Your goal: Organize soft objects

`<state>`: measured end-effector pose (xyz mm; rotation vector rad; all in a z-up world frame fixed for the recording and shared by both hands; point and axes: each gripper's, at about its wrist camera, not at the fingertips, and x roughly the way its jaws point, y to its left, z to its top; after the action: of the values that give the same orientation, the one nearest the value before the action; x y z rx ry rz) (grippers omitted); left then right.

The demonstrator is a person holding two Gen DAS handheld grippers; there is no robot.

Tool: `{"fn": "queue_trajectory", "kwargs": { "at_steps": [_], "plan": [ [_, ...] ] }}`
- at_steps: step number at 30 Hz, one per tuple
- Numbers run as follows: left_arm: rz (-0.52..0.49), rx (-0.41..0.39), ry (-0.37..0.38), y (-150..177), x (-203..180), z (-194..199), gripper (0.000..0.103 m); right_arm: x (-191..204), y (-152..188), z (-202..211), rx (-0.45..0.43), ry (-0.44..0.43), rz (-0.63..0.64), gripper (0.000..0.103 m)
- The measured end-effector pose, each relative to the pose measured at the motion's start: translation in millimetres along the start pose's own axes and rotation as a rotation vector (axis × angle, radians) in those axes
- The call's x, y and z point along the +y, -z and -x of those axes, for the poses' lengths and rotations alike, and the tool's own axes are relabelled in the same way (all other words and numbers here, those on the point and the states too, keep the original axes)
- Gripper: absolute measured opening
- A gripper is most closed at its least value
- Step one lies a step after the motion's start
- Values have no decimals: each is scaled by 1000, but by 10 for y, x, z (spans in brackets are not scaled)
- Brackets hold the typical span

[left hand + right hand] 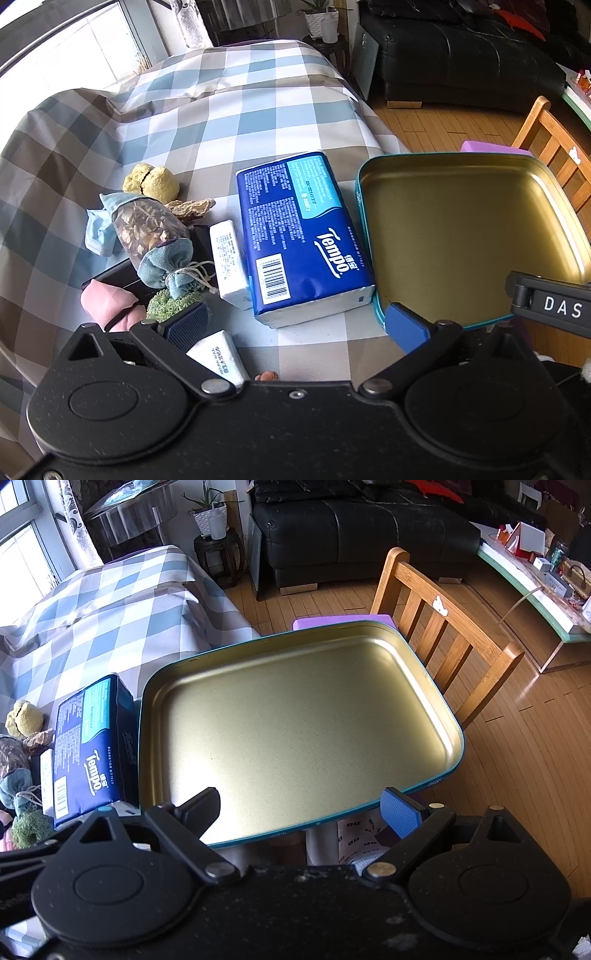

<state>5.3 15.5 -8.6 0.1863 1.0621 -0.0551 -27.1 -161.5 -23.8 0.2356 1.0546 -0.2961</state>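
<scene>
The work surface was a table under a blue, grey and white checked cloth (229, 110), in a living room with a black sofa (354, 528), a wooden chair (439, 642) and wood flooring.

**Container.** A shallow tin tray (448, 716), teal outside and gold inside, lay at the table's right edge. It held nothing.

**Soft objects.** All lay to the left of the tray:
- a large blue Tempo tissue pack (299, 236), touching or just beside the tray's left wall;
- a small white tissue packet (231, 258) against the Tempo pack's left side;
- a second white tissue packet (221, 356) nearest the left gripper;
- a drawstring sachet (155, 236) filled with dried material;
- a yellow plush piece (153, 181), a green scrubby item (170, 304) and a pink item (107, 299).

**Grippers.** The left gripper (295, 325) hovered over the near table edge, its tongs spread wide and holding nothing. The right gripper (306, 808) hovered at the tray's near rim, tongs likewise apart and empty, the left tong over the tray floor.

**Step in hand.** Judged from the empty tray, sorting had not begun; this appeared to be the approach to the first pick.

**Next move.** The nearest packet sat just beside the left tong, not between the tongs. The left gripper would need to shift left, straddle the packet and close gently, since such packs deform.
</scene>
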Motion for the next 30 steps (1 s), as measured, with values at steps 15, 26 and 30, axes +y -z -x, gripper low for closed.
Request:
{"fn": "queue_trajectory", "kwargs": {
  "at_steps": [15, 26, 30],
  "plan": [
    [126, -49, -70, -56, 983, 99, 99, 178, 70, 50, -51, 4, 56, 94],
    [316, -61, -91, -291, 1977, -31, 99, 584, 291, 287, -127, -122, 136, 93],
    [318, -61, -78, -282, 2086, -94, 98, 855, 516, 412, -141, -191, 223, 93]
  ]
}}
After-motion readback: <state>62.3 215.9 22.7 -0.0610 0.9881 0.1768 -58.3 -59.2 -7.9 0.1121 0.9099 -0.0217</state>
